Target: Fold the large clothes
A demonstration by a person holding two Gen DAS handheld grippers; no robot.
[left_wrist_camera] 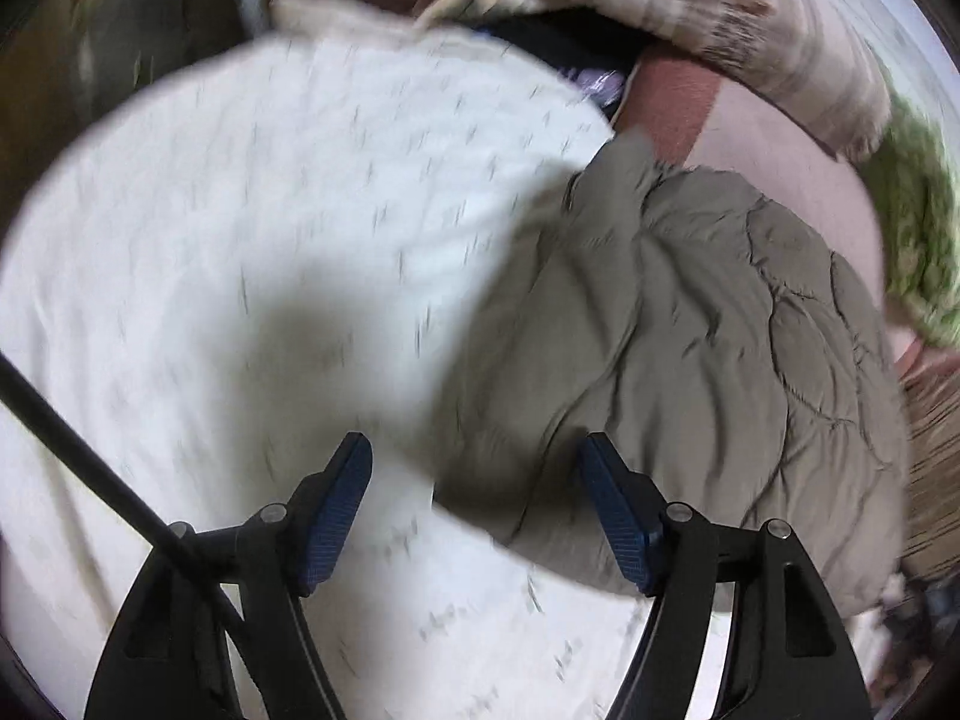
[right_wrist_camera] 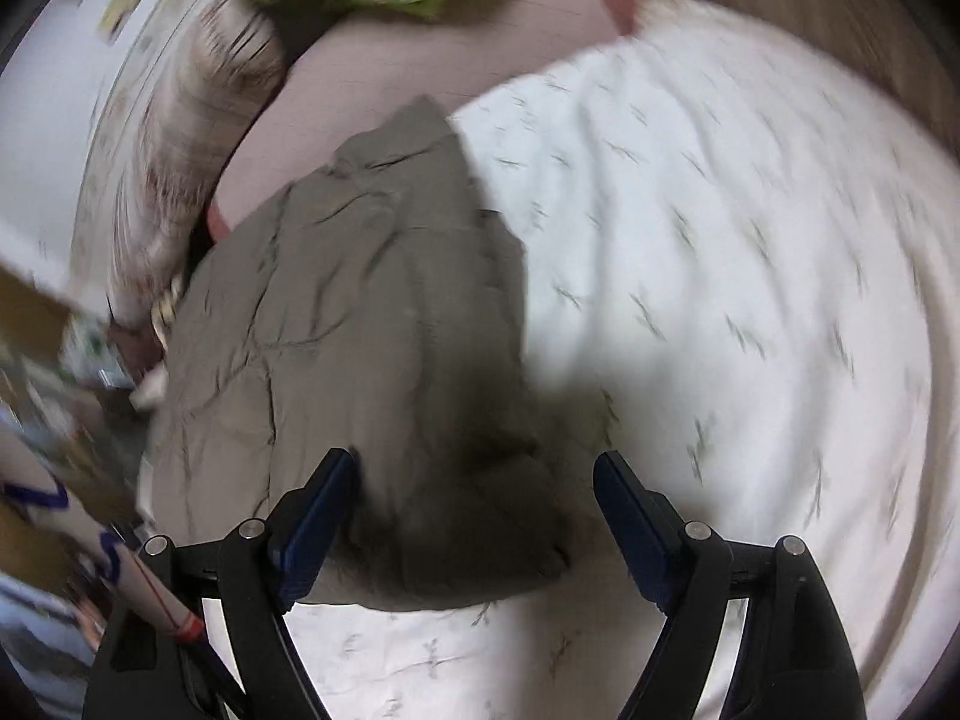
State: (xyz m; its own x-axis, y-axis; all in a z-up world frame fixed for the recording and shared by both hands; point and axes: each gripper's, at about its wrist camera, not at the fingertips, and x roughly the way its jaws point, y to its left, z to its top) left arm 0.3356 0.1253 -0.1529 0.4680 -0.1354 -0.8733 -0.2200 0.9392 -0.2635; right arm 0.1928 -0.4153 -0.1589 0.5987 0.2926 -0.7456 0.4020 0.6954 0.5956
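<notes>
The left gripper (left_wrist_camera: 474,450) stands with its jaws spread wide and nothing between them, hanging above the white bed cover (left_wrist_camera: 240,228) at the edge of the olive quilted garment (left_wrist_camera: 690,330). The right gripper (right_wrist_camera: 474,468) is likewise wide apart and empty, poised over the near end of the same garment (right_wrist_camera: 360,300). Only the left wrist view shows a black rod (left_wrist_camera: 90,468) crossing the lower left corner and a striped cream blanket (left_wrist_camera: 750,18) heaped beyond the cover (right_wrist_camera: 720,240). Only the right wrist view shows a rolled paper with blue marks and a red band (right_wrist_camera: 150,588) at the lower left; its marks cannot be read through the blur. The garment is padded, creased along stitched seams, lying bunched in a thick folded mound on the patterned cover, one corner pointing away from the grippers.
</notes>
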